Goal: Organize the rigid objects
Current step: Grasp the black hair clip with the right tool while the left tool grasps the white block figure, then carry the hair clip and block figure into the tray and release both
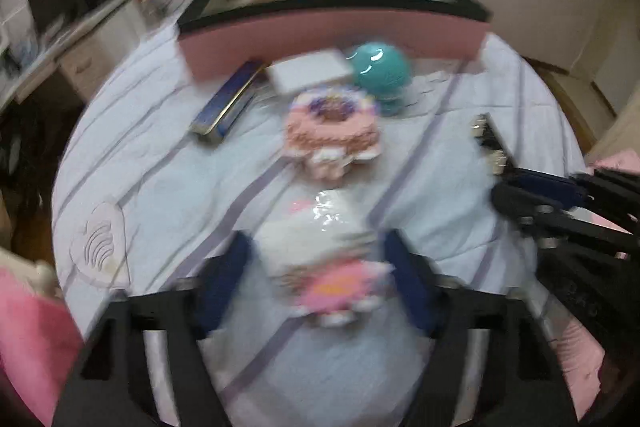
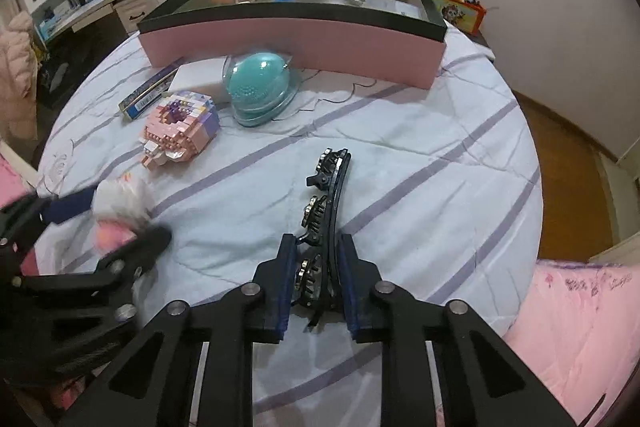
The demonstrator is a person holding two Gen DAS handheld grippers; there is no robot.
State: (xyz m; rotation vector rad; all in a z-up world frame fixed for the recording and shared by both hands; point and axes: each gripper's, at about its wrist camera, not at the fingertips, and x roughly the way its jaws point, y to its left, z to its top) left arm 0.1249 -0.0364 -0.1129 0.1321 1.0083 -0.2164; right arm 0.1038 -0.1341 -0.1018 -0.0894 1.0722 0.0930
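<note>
The bed (image 2: 420,155), under a pale quilt with lilac stripes, carried a large pink box (image 2: 292,39) with a black rim at twelve o'clock. The box already held several items, among them a grey-white dish-like object and soft toys, so part of the sorting appeared done. At eleven o'clock, just in front of the box wall, lay a white flat box (image 2: 198,77) and a blue carton (image 2: 146,93). A teal dome-shaped device (image 2: 260,91) stood beside them. A pink-and-purple brick-built figure (image 2: 180,129) sat nearer the centre. These four remained outside the box, so most of the task looked unfinished.

The right gripper (image 2: 316,267), at six o'clock in its own view, was clamped shut on the near end of a black studded hair clip (image 2: 330,187), which rested on the quilt. The left gripper (image 1: 316,267), at nine o'clock in the right view, was partly closed around a white-and-pink toy (image 1: 324,259). Motion blur left it unclear whether the pads pressed on it. A lift and carry to the box at twelve o'clock would probably follow.
</note>
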